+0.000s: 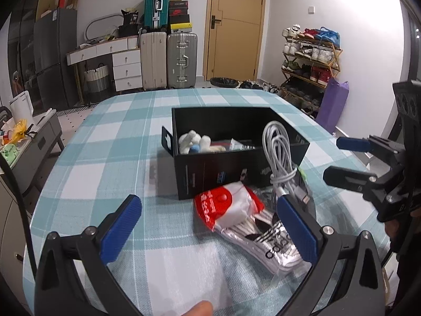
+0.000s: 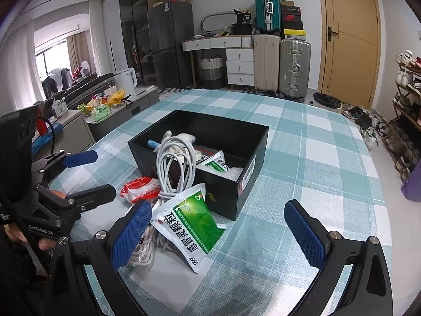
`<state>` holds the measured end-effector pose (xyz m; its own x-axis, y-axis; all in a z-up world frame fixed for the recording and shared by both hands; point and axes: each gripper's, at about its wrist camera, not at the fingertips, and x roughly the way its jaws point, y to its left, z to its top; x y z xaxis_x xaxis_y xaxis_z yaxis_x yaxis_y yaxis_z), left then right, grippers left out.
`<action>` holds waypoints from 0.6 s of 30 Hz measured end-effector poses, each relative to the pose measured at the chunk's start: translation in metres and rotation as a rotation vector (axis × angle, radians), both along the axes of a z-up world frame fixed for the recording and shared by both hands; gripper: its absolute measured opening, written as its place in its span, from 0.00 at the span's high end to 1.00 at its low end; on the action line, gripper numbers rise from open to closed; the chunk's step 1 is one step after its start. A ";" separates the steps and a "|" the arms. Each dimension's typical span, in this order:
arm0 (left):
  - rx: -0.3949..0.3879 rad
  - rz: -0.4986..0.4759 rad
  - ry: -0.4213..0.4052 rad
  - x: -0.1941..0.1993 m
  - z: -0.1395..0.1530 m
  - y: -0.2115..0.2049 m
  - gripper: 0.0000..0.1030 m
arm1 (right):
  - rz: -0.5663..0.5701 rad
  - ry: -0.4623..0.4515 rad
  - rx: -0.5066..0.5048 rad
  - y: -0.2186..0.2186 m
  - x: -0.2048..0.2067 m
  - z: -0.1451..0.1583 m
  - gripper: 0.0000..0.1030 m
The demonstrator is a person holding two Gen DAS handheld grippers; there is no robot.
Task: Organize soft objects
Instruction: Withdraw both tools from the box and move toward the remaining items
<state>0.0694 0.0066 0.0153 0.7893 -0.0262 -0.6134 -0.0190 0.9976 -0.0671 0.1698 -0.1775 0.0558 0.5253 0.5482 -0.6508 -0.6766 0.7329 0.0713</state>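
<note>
A black open box (image 1: 210,176) stands mid-table with a white plush toy (image 1: 194,141) and sachets inside. Against its near corner leans a coiled white cable (image 1: 279,152). A bagged pack of socks with a red label (image 1: 226,208) lies in front of the box, between the pads of my left gripper (image 1: 210,226), which is open and holds nothing. In the right wrist view, a green sachet (image 2: 189,221) lies on the cable (image 2: 173,163) beside the box (image 2: 226,194). My right gripper (image 2: 218,233) is open just short of the sachet.
The table has a teal checked cloth (image 1: 105,158). Beyond its far edge stand suitcases (image 1: 168,60), white drawers (image 1: 126,68) and a door (image 1: 236,23). A shoe rack (image 1: 310,60) is on the right, and a low cabinet with a kettle (image 2: 126,79) on the left.
</note>
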 end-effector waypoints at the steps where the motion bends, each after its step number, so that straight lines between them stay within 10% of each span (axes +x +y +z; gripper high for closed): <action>1: 0.004 -0.001 0.001 -0.001 -0.002 -0.001 0.00 | 0.004 0.008 -0.005 0.000 0.000 -0.001 0.01; 18: -0.027 -0.018 0.050 -0.001 -0.022 0.001 0.00 | 0.089 0.107 -0.085 0.007 0.002 -0.032 0.01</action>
